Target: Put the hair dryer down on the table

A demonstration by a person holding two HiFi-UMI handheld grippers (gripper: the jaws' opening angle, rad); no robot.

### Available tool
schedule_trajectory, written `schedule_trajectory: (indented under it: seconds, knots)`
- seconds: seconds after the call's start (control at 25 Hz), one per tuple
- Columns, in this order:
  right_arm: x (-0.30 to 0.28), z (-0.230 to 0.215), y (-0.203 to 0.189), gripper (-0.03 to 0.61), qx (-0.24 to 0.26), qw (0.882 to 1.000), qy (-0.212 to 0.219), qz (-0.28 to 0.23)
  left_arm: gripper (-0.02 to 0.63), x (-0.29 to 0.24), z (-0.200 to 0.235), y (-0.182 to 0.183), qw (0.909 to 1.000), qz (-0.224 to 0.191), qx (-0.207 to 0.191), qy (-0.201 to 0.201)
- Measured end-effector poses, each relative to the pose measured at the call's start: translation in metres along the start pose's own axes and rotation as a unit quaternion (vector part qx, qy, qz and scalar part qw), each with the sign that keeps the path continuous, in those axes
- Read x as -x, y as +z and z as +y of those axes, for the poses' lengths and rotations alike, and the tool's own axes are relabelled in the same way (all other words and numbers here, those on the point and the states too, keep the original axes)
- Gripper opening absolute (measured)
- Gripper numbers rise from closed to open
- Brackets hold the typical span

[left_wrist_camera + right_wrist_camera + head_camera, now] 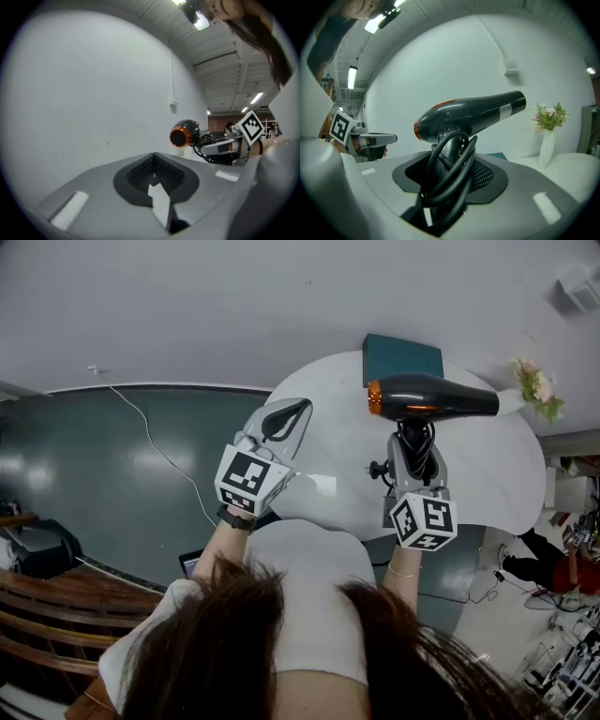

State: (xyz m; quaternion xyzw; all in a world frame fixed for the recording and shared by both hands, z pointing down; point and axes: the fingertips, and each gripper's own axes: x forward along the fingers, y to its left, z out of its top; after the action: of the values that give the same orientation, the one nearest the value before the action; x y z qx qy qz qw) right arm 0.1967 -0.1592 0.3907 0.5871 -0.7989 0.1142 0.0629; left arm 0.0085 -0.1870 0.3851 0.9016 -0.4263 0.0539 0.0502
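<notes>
Right tool (451, 164) grips glossy black hair dryer (473, 115) handle, cord (440, 187) looped.

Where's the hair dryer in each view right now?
Head view: hair dryer upper right, held in the right claw.
Left gripper view: hair dryer right of centre, small.
Right gripper view: hair dryer at centre, handle between the jaws.
Shared landmark: its orange ring.

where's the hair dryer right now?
Head view, right of centre: the hair dryer is held by its handle in the right gripper, over the white table, just below the teal box.
</notes>
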Motion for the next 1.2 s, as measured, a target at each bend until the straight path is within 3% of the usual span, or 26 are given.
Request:
schedule_trajectory:
  seconds: [0.56,1.2]
  knots:
    - [-0.030,0.021,-0.050,0.212,-0.003,0.998,0.012,0.067,0.058,-0.003,0.018,-0.028,0.9996,0.020,0.016,-0.012]
    - [-0.061,0.040,-0.152,0.212,-0.040,0.983,0.042,0.173,0.058,-0.008,0.013,-0.076,0.9979,0.048,0.041,-0.016]
